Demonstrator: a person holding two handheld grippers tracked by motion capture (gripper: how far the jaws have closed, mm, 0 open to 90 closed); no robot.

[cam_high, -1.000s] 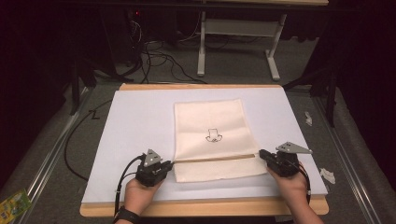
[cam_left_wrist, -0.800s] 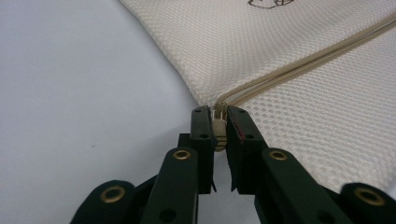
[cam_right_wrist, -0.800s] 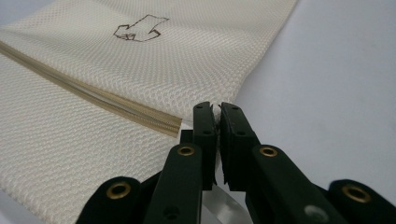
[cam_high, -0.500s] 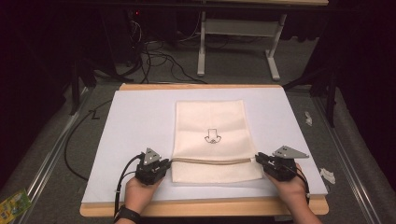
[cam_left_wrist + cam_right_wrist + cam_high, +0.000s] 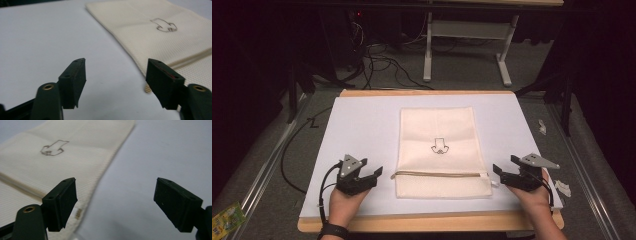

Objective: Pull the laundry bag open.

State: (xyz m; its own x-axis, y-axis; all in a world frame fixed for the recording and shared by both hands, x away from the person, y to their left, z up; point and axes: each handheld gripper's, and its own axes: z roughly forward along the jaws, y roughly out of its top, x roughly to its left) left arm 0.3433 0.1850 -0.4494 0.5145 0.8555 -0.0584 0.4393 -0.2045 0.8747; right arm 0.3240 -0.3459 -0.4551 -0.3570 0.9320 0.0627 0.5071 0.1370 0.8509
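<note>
now we see both hands low in the high view, one at each lower corner of the frame, forearms coming in from the bottom edge. the left claw [image 5: 377, 172] sits at lower left on the white tabletop [image 5: 357, 125], pointing right toward the cream cloth bag [image 5: 437, 130]; its jaws have just been opening and stand apart with nothing between them, just beside the bag's left edge without touching it. the right claw [image 5: 496, 170] sits at lower right, pointing left toward the bag's right edge; its jaws too have just been opening and hold nothing. each hand rests near the tabletop's near edge with the wrist roughly level.

the bag lies flat at the centre of the frame, a small dark drawing [image 5: 439, 146] at its middle and a fold line [image 5: 439, 174] crossing its lower part between the two claws.

in the left gripper view the bag [image 5: 160, 32] fills the upper right, its edge running just past the right-hand jaw. in the right gripper view the bag [image 5: 75, 150] fills the upper left, its edge passing by the left-hand jaw.
</note>
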